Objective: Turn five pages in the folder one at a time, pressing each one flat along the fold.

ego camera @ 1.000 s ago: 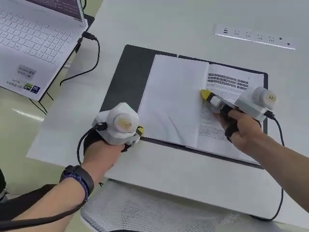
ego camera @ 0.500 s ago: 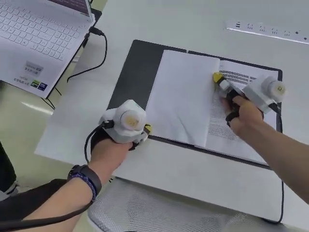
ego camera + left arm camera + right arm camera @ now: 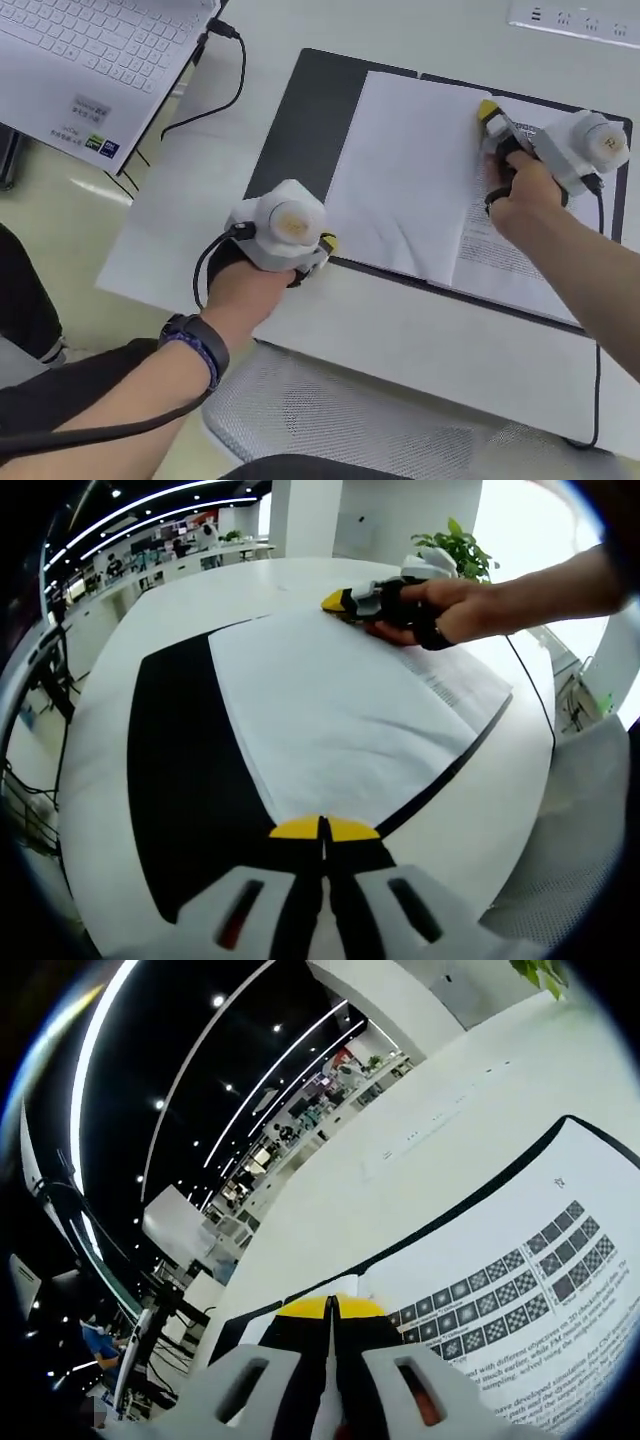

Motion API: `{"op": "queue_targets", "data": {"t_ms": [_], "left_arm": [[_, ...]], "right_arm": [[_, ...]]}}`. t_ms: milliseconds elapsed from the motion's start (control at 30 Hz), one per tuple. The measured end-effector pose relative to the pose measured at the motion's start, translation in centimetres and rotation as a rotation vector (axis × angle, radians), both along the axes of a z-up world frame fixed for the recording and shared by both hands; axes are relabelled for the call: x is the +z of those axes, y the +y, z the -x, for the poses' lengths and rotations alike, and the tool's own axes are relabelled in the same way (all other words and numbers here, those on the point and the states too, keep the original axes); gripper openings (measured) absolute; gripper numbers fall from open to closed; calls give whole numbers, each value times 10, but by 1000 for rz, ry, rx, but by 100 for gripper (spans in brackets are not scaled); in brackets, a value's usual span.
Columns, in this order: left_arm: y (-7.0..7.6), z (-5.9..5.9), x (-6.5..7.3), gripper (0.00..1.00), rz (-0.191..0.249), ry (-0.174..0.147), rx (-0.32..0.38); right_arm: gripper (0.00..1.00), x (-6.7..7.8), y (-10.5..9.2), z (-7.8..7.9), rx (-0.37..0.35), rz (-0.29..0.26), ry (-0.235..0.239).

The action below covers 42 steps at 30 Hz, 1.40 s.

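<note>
Paper sheets lie open in the black folder (image 3: 300, 120) on the white worktop (image 3: 400, 350): a blank turned page (image 3: 410, 170) left of the fold (image 3: 462, 215), a printed page (image 3: 505, 255) to its right. The right claw (image 3: 487, 110) has its jaws pressed together with nothing between them. Its yellow tip sits at the far end of the fold, on or just above the paper (contact is hard to judge). The left claw (image 3: 326, 243), likewise closed and empty, rests at the folder's near left corner, apparently steadying the cover. A laptop (image 3: 90, 50) sits well apart at the far left.

By the look of it, this is the flattening pass along the fold. The sheets seem thin, light and limp, and the turned page already carries a faint diagonal wrinkle, so hard sideways drags could crease it further. The next page is best pinched at its free outer edge or near corner. Only a single sheet should be taken, since stacked pages tend to cling and lift together. The cover looks stiffer and may slide on the smooth worktop unless held down.
</note>
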State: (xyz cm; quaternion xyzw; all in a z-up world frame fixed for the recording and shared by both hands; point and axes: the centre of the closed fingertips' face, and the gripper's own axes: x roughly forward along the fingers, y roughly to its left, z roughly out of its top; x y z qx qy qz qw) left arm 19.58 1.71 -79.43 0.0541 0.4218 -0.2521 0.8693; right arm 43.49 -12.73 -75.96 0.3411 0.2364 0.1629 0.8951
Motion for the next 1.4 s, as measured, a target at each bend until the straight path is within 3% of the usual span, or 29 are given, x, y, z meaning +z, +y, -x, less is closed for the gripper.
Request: {"op": "queue_targets", "data": {"t_ms": [267,400,533,767,1133,1400], "left_arm": [[1,0,0,0,-5,-5,-3],[1,-1,0,0,-2,-6,4],[1,-1,0,0,-2,-10,2],[1,0,0,0,5,-15,-3],[0,0,1,0,2,-32,11],[0,-2,1,0,15,-46,18]], "right_arm": [[0,-8,-1,-27,38,28,4],[0,-10,-3,-26,54,-16,-1],[0,-11,1,-12,134,51,-26],[0,-4,5,20,161,41,-49],[0,6,11,46,190,69,-44],[0,4,10,65,237,105,-65]]}}
